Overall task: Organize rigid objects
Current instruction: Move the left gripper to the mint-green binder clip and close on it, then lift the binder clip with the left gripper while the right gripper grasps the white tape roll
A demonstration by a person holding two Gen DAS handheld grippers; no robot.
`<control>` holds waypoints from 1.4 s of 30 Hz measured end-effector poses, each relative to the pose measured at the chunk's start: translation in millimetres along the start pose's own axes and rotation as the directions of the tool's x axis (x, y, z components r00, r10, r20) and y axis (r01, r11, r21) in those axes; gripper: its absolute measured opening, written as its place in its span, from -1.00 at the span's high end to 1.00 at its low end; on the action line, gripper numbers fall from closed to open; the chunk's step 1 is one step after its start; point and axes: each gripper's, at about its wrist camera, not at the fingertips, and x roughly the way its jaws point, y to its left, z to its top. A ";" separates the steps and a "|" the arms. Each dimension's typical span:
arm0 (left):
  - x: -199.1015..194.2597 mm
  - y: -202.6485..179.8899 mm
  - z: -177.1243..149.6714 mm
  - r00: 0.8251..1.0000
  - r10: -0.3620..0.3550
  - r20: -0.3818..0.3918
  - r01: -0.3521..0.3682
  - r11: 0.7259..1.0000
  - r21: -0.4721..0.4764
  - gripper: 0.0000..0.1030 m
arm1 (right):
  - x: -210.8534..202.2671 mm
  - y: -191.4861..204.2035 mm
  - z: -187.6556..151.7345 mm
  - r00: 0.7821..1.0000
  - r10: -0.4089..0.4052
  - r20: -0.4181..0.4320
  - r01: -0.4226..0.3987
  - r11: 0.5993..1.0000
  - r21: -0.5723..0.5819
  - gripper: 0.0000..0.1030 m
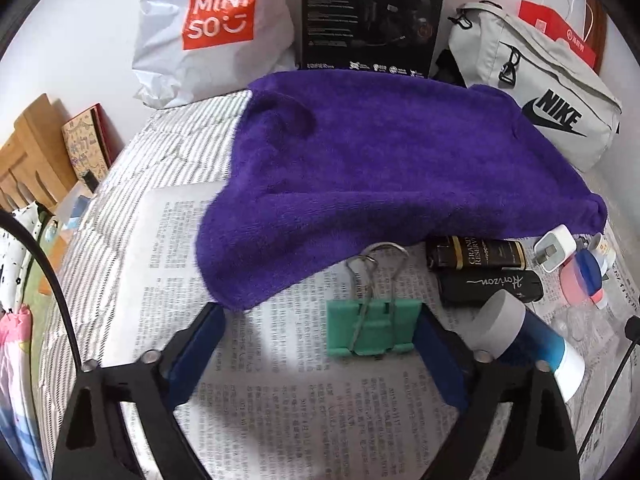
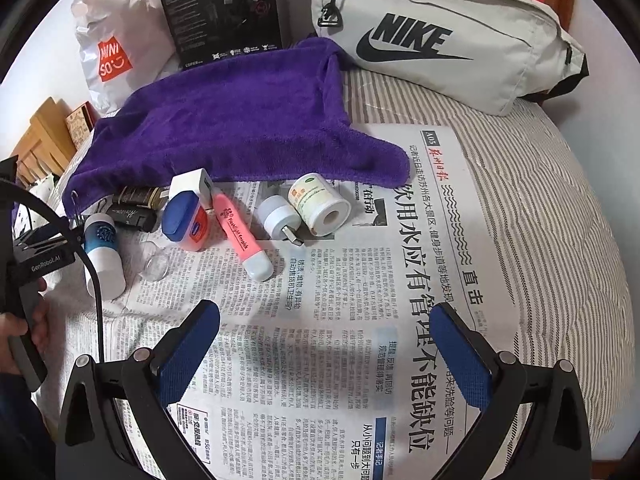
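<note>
In the left wrist view a green binder clip (image 1: 372,330) lies on newspaper (image 1: 280,392), just inside my right finger; my left gripper (image 1: 320,344) is open around it. Beside it lie two black lighters (image 1: 476,253) (image 1: 490,286), a blue-and-white bottle (image 1: 528,344), a white plug (image 1: 554,249) and a blue-capped pink jar (image 1: 580,276). In the right wrist view my right gripper (image 2: 326,340) is open and empty over the newspaper (image 2: 360,320). Ahead lie the jar (image 2: 186,222), a pink tube (image 2: 242,240), a white night-light plug (image 2: 280,216), a tape roll (image 2: 320,204), a clear glass vial (image 2: 154,264) and the bottle (image 2: 102,252).
A purple towel (image 1: 380,168) (image 2: 240,120) covers the far side of the newspaper. Behind it stand a Miniso bag (image 1: 212,28), a black box (image 1: 372,16) and a grey Nike bag (image 2: 440,28). The striped bedding (image 2: 560,200) drops off at the right. Wooden furniture (image 1: 28,152) stands at left.
</note>
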 end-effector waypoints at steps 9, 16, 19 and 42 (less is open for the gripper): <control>-2.4 -2.4 3.5 1.000 -0.004 0.002 0.004 1.000 -0.008 -0.18 | 2.5 -14.5 4.4 1.000 0.005 0.009 -0.005 1.000 0.022 -1.00; 2.5 -12.8 9.0 0.999 0.030 -0.013 -0.030 0.999 -0.045 -0.18 | 7.2 -18.7 5.4 1.000 0.021 0.004 -0.022 0.999 0.027 -1.00; 1.5 -15.5 8.5 1.000 0.027 -0.014 -0.027 0.999 -0.041 -0.03 | 8.7 -20.2 5.9 1.000 0.024 0.004 -0.024 1.000 0.019 -1.00; -7.1 -16.1 -2.3 1.000 0.003 -0.001 -0.003 1.000 -0.013 0.24 | 35.5 -19.4 53.2 0.995 0.006 0.101 0.010 0.987 -0.159 -0.61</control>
